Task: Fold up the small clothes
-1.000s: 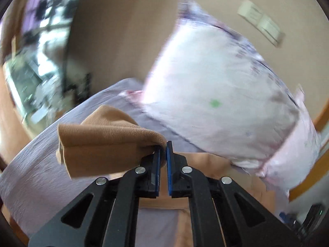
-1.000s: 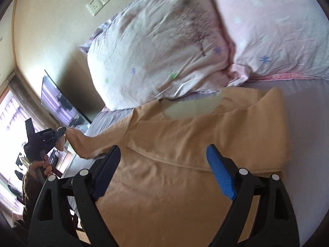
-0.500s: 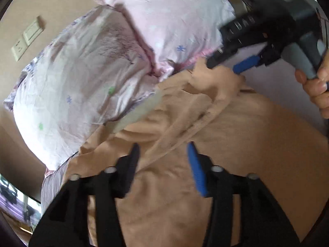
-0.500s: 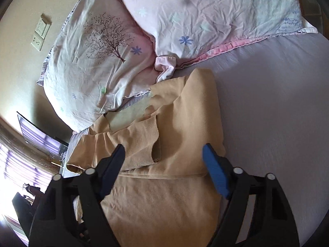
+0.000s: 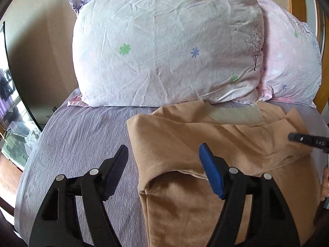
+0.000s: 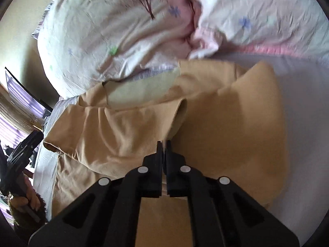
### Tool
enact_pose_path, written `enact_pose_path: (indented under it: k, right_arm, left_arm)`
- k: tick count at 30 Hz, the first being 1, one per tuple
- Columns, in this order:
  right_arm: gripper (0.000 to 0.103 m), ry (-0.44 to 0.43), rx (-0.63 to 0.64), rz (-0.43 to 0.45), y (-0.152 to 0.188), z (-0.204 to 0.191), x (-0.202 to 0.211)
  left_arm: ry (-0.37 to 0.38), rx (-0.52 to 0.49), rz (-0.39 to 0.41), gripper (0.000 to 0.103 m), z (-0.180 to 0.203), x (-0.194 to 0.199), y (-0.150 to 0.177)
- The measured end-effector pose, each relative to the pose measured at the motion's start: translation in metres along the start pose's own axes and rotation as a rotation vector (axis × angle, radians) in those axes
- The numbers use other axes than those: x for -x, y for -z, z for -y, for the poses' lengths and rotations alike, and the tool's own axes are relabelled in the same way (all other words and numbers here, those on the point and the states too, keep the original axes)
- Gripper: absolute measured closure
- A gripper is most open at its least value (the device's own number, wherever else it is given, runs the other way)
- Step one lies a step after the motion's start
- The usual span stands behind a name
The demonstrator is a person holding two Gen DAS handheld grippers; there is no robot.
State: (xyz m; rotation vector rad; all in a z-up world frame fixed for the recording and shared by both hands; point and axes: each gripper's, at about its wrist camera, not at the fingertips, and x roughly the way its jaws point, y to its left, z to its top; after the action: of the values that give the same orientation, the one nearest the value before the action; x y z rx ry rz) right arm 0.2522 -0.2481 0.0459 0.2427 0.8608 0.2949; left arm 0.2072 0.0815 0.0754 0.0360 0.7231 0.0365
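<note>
Tan fabric of the shirt (image 5: 205, 144) lies on the bed (image 5: 82, 135) below the pillows (image 5: 164, 47), sleeves folded inward; the right claw (image 6: 163, 144) pinches a sleeve cuff, the left claw (image 5: 164, 158) stands wide, so the next move likely requires laying this sleeve flat.

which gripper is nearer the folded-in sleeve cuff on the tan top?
Right. The right gripper is shut on the tan top right at the sleeve cuff; the left gripper hovers open over the top's left edge.

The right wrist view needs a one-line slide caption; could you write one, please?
Right gripper shut on the tan shirt's sleeve, pillows behind.
</note>
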Motion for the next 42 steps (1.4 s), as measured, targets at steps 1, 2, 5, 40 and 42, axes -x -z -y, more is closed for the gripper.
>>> enact_pose_path:
  k: [1,2,5,40,42]
  right_arm:
    - [0.101,0.002,-0.017,0.059,-0.003,0.004,0.016]
    - [0.101,0.029,-0.051,0.111,-0.005,0.013,0.031]
    - [0.099,0.195,-0.119,0.093,0.002,0.043,0.038]
    - [0.008,-0.428,-0.045,-0.22,0.283,0.068,0.188]
    - [0.008,-0.442,-0.09,-0.226,0.285,0.075,0.17]
  left_arm:
    - [0.002,0.0,0.0,0.031,0.0,0.001,0.003]
    - [0.006,-0.003,-0.001,0.03,0.001,0.002,0.005]
    - [0.008,-0.021,-0.014,0.028,0.005,-0.002,0.011]
    - [0.651,0.194,-0.166,0.024,-0.109,0.157,0.27]
    - [0.683,0.226,-0.19,0.024,-0.106,0.139,0.275]
